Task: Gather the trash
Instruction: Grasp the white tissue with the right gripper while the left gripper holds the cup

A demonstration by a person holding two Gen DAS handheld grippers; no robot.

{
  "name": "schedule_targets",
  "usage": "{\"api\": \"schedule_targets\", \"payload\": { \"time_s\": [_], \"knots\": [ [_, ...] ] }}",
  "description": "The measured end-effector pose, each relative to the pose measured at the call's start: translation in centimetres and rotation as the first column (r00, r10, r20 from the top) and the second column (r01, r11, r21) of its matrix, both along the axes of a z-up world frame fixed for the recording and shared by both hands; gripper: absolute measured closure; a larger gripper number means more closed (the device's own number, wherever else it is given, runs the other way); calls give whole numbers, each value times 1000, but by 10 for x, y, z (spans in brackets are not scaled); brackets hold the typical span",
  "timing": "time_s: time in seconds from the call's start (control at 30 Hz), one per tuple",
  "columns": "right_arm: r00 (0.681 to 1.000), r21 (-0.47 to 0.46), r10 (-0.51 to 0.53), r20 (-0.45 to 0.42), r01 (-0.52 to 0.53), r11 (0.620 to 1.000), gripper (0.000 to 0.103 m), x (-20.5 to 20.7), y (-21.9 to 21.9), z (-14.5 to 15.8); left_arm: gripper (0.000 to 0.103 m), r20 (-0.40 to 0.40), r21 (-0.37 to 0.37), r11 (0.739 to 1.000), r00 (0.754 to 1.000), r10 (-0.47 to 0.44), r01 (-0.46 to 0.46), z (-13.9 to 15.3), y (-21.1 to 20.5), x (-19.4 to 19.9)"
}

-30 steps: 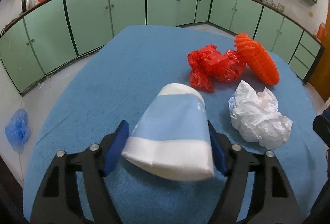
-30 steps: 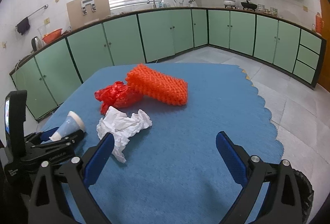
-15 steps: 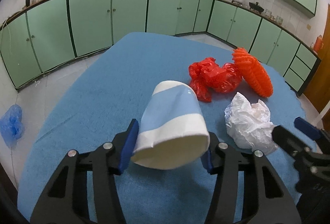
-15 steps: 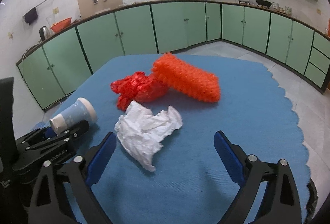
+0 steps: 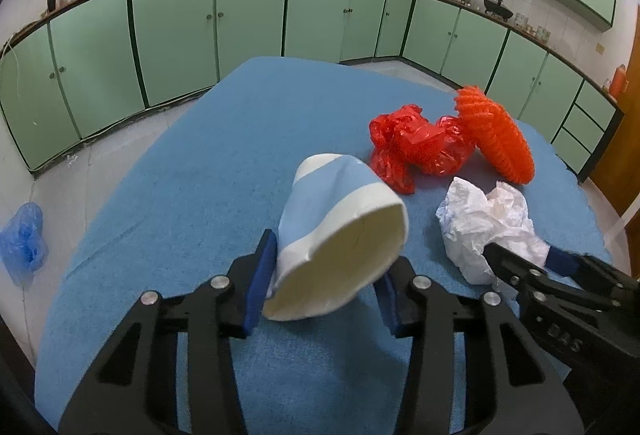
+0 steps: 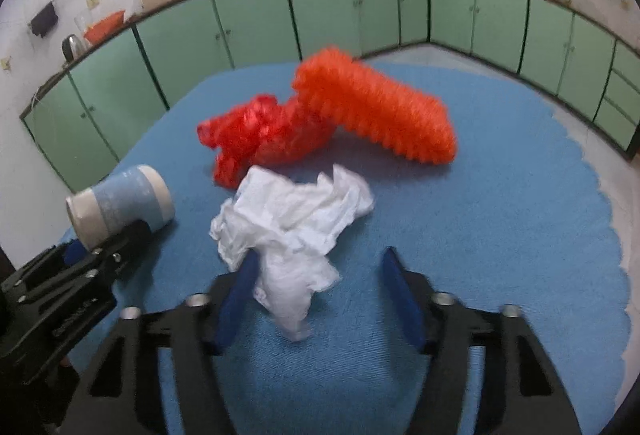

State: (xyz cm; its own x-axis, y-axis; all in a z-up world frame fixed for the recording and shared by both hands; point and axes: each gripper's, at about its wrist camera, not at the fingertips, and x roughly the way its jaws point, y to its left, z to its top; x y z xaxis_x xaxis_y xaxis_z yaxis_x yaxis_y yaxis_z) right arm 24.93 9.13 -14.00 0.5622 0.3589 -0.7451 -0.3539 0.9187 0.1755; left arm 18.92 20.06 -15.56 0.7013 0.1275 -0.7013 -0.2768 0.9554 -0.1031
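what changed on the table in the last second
The left gripper closed its jaws on the paper cup, denting it. The right gripper came down over the white tissue, jaws closing around it. The red bag and orange mesh stayed put.

Open blue desk (image 6: 500,235) toward right and near edges. Red bag (image 6: 260,139), orange mesh roll (image 6: 376,111) and white crumpled paper (image 6: 296,227) crowd the centre; paper cup (image 6: 120,199) blocks left edge.

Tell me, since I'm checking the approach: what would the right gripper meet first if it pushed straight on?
The crumpled white paper: its near end already lies between the closing fingers of the right gripper. Beyond it sits the red plastic bag.
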Motion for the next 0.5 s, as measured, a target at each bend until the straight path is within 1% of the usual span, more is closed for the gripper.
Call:
{"api": "schedule_targets", "payload": {
  "time_s": [0.03, 0.07, 0.1, 0.13, 0.17, 0.2, 0.33, 0.5],
  "knots": [
    [1000, 3, 2, 2, -2, 1000, 62, 0, 0, 1, 62, -1, 0, 1000, 1000, 0, 0, 0, 0, 0],
    [1000, 11, 19, 0, -19, 1000, 78, -1, 1, 1, 65, -2, -2, 1000, 1000, 0, 0, 0, 0, 0],
    [1000, 14, 31, 1, -31, 999, 87, -2, 2, 2, 70, -4, -4, 1000, 1000, 1, -1, -1, 1, 1],
    [999, 11, 39, 9, -39, 999, 89, -4, 3, 3, 77, -7, -9, 1000, 1000, 0, 0, -1, 1, 1],
    [999, 13, 45, 18, -45, 999, 92, -7, 3, 5, 86, -23, -37, 999, 1000, -19, 18, -4, 2, 3],
    [998, 13, 48, 28, -48, 999, 94, -10, 3, 7, 86, -24, -43, 999, 1000, -15, 14, -5, 3, 3],
    [998, 30, 46, 54, -47, 998, 96, -18, -8, 17, 87, -15, -34, 999, 1000, -15, 15, -2, -1, -1],
    [995, 76, 29, 96, -36, 996, 96, -30, -35, 40, 88, 12, -37, 999, 999, -34, 34, 6, -11, -11]
  ]
}}
